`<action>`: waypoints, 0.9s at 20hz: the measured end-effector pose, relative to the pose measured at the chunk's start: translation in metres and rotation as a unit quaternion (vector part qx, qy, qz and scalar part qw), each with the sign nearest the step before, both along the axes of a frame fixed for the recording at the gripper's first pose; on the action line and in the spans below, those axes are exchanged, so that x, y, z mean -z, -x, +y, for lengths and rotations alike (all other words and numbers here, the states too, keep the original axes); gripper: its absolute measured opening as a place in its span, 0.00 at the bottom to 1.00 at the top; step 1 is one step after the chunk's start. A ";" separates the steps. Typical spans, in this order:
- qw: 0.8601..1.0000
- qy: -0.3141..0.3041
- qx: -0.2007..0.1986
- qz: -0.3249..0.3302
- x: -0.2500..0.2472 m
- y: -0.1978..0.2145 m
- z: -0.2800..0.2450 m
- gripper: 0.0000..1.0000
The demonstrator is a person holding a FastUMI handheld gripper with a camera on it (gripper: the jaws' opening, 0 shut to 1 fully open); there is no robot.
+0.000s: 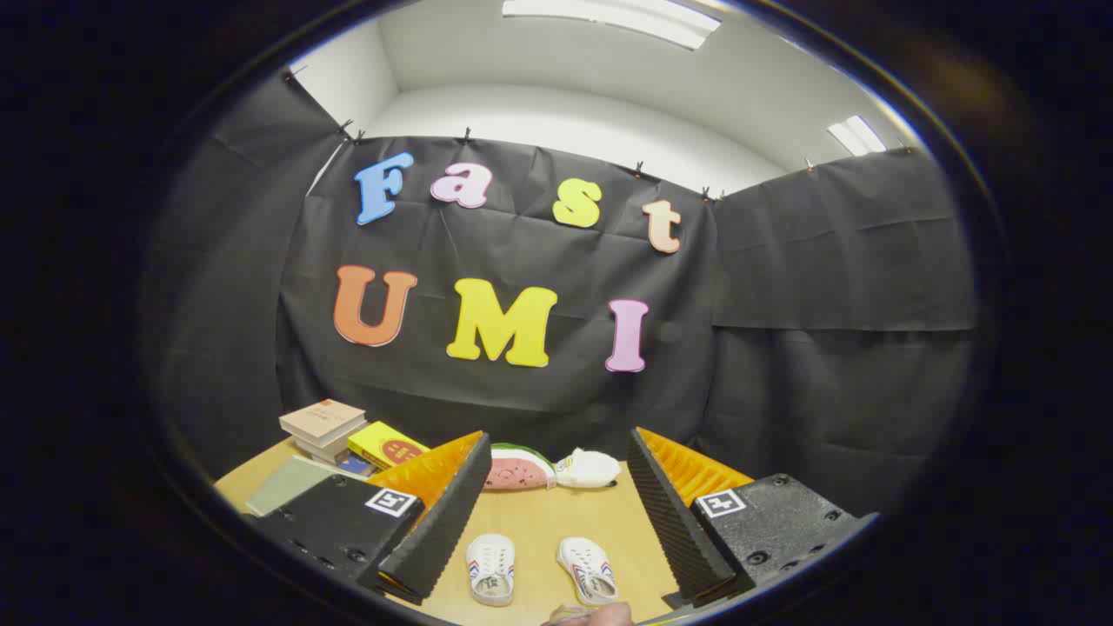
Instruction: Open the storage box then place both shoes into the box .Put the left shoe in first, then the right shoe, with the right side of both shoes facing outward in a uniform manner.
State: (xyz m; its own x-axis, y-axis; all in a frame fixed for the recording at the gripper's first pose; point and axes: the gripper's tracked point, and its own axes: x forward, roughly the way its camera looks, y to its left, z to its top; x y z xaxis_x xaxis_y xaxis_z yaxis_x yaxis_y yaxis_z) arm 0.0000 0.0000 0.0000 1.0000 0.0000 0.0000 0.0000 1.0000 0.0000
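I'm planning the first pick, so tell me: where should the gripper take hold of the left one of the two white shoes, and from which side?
Probably across the shoe's middle, coming down from above. The left white shoe lies flat on the wooden table, sole down, toe pointing away, beside the right white shoe. Its narrow width suits the open hand-held gripper, one finger on each long side, with the gap between the shoes giving room.

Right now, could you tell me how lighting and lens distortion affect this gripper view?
Gripper view: ceiling lights blow out to white glare; fisheye bends the booth walls; the open gripper looms large, and the two white shoes on the wooden table between its fingers stay evenly lit and sharp.
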 end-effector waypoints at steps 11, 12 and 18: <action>1.000 -0.023 -0.015 -0.003 -0.003 -0.002 0.004 1.00; 1.000 -0.026 -0.016 -0.001 -0.004 -0.003 0.003 1.00; 1.000 -0.008 -0.024 -0.003 -0.003 -0.011 -0.003 1.00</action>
State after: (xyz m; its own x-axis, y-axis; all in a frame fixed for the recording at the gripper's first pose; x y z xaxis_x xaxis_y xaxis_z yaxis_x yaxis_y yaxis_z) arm 0.0112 -0.0029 0.0026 0.9988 0.0480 0.0065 -0.0481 0.9987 0.0160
